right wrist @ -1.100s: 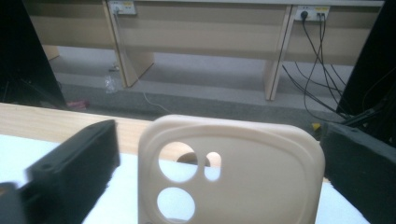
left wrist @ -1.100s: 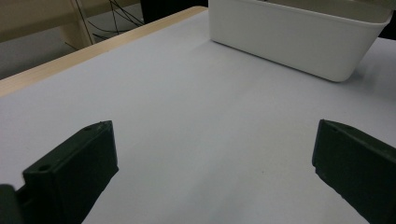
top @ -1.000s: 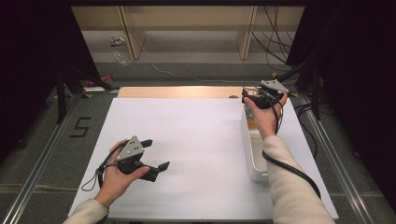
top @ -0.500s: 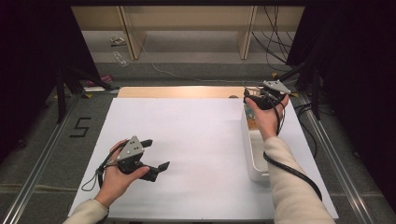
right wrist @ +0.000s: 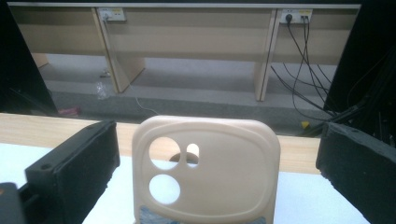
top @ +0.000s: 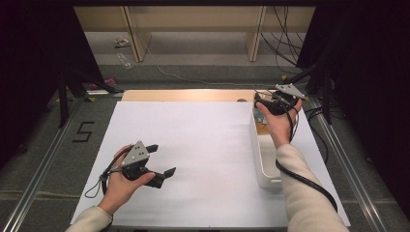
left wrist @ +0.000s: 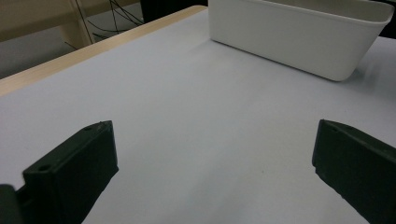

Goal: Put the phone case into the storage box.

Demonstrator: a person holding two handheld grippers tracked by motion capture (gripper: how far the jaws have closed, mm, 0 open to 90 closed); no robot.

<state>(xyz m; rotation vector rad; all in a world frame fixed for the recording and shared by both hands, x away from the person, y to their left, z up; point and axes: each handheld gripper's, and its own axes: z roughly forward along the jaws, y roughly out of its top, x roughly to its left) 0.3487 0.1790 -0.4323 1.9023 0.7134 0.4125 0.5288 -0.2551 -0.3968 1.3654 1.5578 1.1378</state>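
A cream phone case point(right wrist: 205, 168) with camera cut-outs stands upright between the jaws of my right gripper point(right wrist: 219, 140). The jaws are wide apart, with a gap on each side of the case. In the high view my right gripper point(top: 261, 104) hovers over the far end of a white bin point(top: 252, 145) on the right of the table. My left gripper point(top: 163, 158) is held low over the white sheet point(top: 203, 140) at the front left, open and holding nothing. In the left gripper view its jaws point(left wrist: 215, 154) point across the sheet toward the bin point(left wrist: 299, 42).
The table's bare wooden strip point(top: 183, 95) runs along the far edge of the sheet. Beyond it are wooden shelf legs point(right wrist: 116, 56) and hanging cables point(right wrist: 303, 56). A black cable point(top: 300, 179) trails from the right gripper along the forearm. Metal rails point(top: 43, 159) flank the table.
The right hand has shifted very slightly over the bin's far end. The left gripper has stayed where it was.
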